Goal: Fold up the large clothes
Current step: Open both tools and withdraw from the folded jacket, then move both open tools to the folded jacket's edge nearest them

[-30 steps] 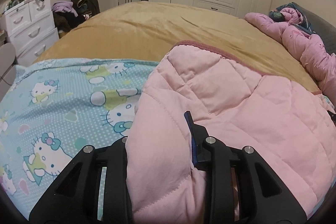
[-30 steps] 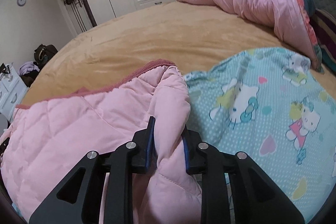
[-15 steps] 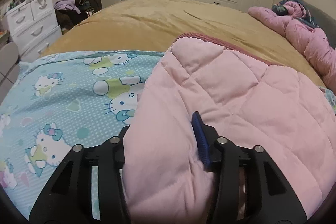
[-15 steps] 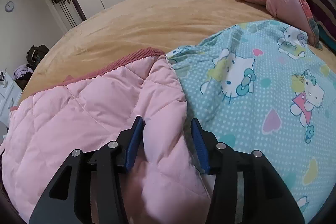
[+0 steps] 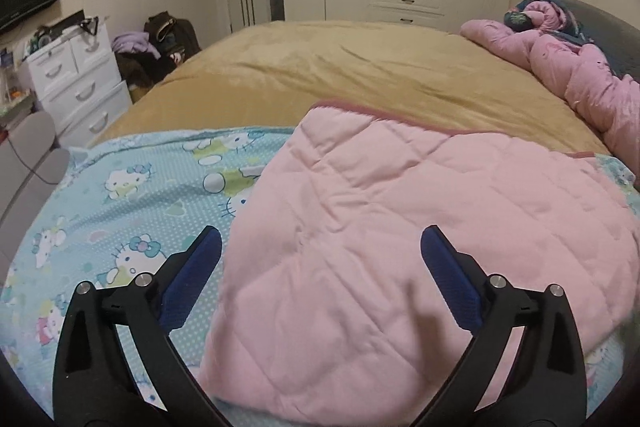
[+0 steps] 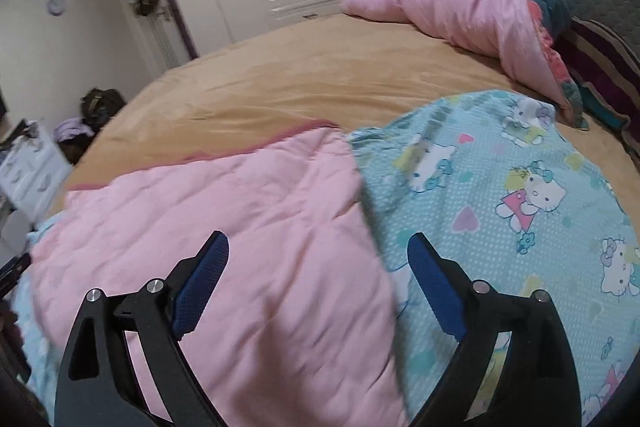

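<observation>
While both sets of fingers are spreading wide, the pink quilted garment (image 5: 400, 227) is lying flat on the cartoon-print blanket (image 5: 132, 211) across the lower half of each frame. The left gripper (image 5: 320, 247) is hovering over the garment's lower edge — pads clear of the fabric, gripping nothing. The right gripper (image 6: 318, 255) is doing likewise at the garment's right border (image 6: 360, 203). A tan bed cover (image 5: 340, 75) is filling mid-frame — a crumpled pink duvet (image 6: 472, 11) is lying at upper right.
</observation>
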Motion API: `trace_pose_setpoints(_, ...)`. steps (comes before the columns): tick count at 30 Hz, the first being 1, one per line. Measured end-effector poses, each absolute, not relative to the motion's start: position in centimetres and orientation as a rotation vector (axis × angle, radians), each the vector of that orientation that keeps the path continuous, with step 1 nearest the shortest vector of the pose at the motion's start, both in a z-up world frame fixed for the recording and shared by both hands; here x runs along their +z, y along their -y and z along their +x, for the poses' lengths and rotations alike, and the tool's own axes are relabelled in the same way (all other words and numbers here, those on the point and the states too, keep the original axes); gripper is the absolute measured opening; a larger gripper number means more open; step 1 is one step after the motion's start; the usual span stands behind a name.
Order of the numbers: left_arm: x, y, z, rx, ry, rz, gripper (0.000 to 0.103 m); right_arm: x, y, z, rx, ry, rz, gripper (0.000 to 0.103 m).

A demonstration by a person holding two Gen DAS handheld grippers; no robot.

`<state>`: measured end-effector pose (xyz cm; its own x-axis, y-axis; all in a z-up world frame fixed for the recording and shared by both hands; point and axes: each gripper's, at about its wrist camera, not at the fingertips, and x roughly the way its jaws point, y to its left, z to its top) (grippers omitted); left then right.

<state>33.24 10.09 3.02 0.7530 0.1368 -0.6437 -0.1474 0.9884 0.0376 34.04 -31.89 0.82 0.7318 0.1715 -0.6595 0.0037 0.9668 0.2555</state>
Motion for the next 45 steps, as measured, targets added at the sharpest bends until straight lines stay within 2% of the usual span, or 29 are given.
trace_pose_setpoints(10,4.7,-8.0,29.2,0.139,-0.664,-0.014,0.094,4.2,28.2,28.5,0.232,-0.676,0.158,0.091)
trace_pose_setpoints(19,4.8,-5.7,26.5,0.113,-0.655,-0.002,0.094,4.1,25.7,25.7,0.328,-0.689,0.128,0.091)
trace_pose_setpoints(21,4.7,-5.3,26.2,0.111,-0.659,0.002,0.094,3.6,25.3,25.3,0.335,-0.698,0.12,0.091)
trace_pose_setpoints(23,4.3,-4.8,25.9,0.101,-0.664,0.0,0.094,2.9,24.8,25.0,0.346,-0.714,0.11,0.099)
trace_pose_setpoints(34,0.2,-2.8,26.7,0.066,-0.752,0.004,0.094,-2.2,21.5,26.0,0.359,-0.863,0.056,0.099)
trace_pose_setpoints(39,-3.0,-2.5,28.3,0.062,-0.849,0.001,0.094,-4.3,20.5,27.3,0.33,-0.921,0.013,0.099)
trace_pose_setpoints(45,-4.9,-3.4,28.6,0.028,-0.864,-0.056,0.095,-6.1,20.2,28.6,0.322,-0.973,-0.006,0.099)
